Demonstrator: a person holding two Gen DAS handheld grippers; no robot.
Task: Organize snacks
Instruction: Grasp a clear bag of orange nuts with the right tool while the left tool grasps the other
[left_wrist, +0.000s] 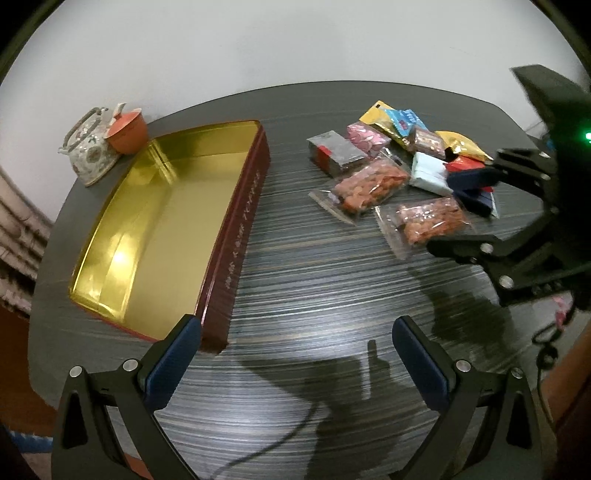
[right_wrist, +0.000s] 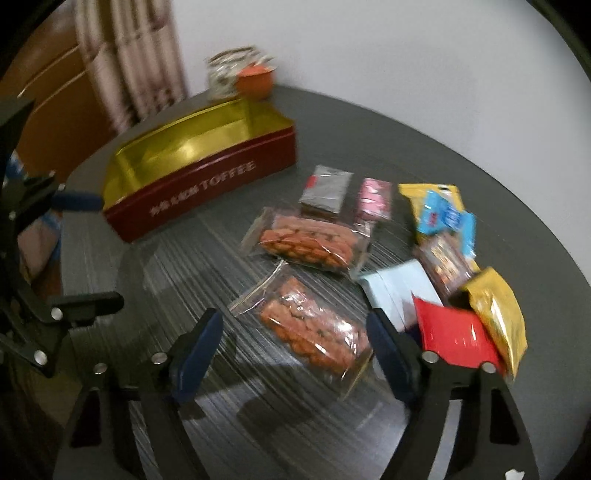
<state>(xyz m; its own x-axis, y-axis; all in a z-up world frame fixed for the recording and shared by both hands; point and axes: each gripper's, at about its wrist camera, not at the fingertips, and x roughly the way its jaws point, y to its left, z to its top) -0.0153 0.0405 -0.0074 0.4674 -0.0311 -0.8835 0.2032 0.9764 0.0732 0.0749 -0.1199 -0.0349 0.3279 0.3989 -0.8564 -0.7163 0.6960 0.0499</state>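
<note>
The right hand-held gripper (right_wrist: 293, 343) hangs wide open, holding nothing, straddling the nearest clear bag of orange snacks (right_wrist: 314, 332) on the tabletop (right_wrist: 229, 402). That bag looks light, crinkly and slippery, its contents likely crushable; pinching across the filled middle seems safest. Beyond lie a second clear bag (right_wrist: 308, 243) and mixed packets. The left hand-held gripper (left_wrist: 295, 354) is wide open too, near the empty toffee tin (left_wrist: 155, 221).

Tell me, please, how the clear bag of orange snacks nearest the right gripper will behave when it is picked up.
The clear bag looks like thin glossy film, so it will probably crinkle and may slip between the pads. Its loose orange pieces seem likely to shift, making it sag if held by one end. The right gripper is open around it, not yet closed.
</note>
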